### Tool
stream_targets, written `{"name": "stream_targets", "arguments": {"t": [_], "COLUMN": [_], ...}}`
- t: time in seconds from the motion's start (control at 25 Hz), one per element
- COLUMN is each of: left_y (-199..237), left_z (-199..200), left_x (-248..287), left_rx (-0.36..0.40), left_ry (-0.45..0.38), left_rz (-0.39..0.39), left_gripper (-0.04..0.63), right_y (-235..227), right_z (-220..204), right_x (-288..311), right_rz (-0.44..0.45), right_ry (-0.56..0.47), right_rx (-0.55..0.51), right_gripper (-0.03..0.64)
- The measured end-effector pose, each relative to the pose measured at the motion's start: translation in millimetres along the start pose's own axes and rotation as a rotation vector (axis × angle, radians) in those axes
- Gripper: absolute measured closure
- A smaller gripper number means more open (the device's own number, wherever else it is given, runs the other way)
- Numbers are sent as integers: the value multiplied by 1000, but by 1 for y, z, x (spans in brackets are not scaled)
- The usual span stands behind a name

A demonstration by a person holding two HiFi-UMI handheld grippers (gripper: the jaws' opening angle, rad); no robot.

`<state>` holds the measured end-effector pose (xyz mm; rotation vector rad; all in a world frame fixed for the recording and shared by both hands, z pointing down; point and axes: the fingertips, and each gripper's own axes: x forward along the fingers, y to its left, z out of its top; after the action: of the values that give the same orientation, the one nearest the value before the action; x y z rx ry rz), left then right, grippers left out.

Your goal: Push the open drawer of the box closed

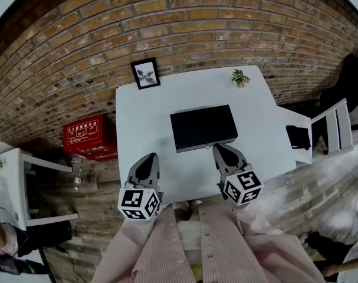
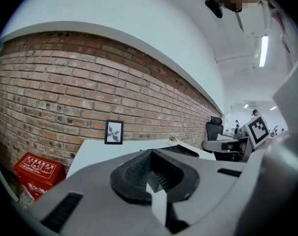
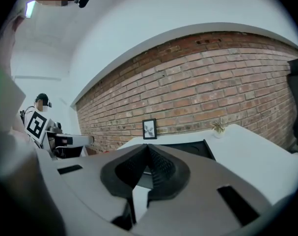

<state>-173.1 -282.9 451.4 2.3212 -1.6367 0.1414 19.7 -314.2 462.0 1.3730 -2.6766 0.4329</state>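
Both grippers were up over the near side of the white table [image 1: 143,117]. The black box [image 1: 202,125] sat at the middle of the tabletop, a flat slab with its long axis running left to right across the table, the right end swung a touch toward the brick wall [image 1: 167,28]. Its long front face pointed back at the person, and from the head view that face read as one flush band.

The left gripper [image 1: 150,157] had its jaws together with nothing between them, the ribbed pads meeting at the tip in its own view [image 2: 151,151]. It hovered left of the box and well apart from it, its marker cube [image 1: 139,203] nearest the striped sleeves.

The right gripper [image 1: 217,148] was the same story, jaws pressed together and empty [image 3: 149,146]. In the head view its tip lay right at the box's near edge, toward the right end; whether it touched could not be judged. Its marker cube [image 1: 242,187] rode behind it.

Each gripper aimed roughly level toward the wall. From the right gripper view the box showed as a dark strip just past the jaws [image 3: 188,149].

At the back of the table stood a framed picture [image 1: 145,73] on the left corner and a small plant [image 1: 240,77] on the right. A red box [image 1: 89,135] sat on the floor to the left, by the wall.
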Motion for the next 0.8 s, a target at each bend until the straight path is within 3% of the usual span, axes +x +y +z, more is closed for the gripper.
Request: {"name": "stream_targets", "arguments": {"t": [0.28,0.8], "left_y": [7,13], "left_z": [23,50], "left_x": [-9,-17], "left_rx": [19,60], "left_ry": [-56,-123], "left_rz": [41,92], "left_gripper": [600,600], "right_y": [2,-21], "right_z": [32,63], "right_x": [-7,-23], "right_rz": [36,3], "right_ry": [-81,-160], "right_rx": [-5,-12], "right_gripper": [612,614]}}
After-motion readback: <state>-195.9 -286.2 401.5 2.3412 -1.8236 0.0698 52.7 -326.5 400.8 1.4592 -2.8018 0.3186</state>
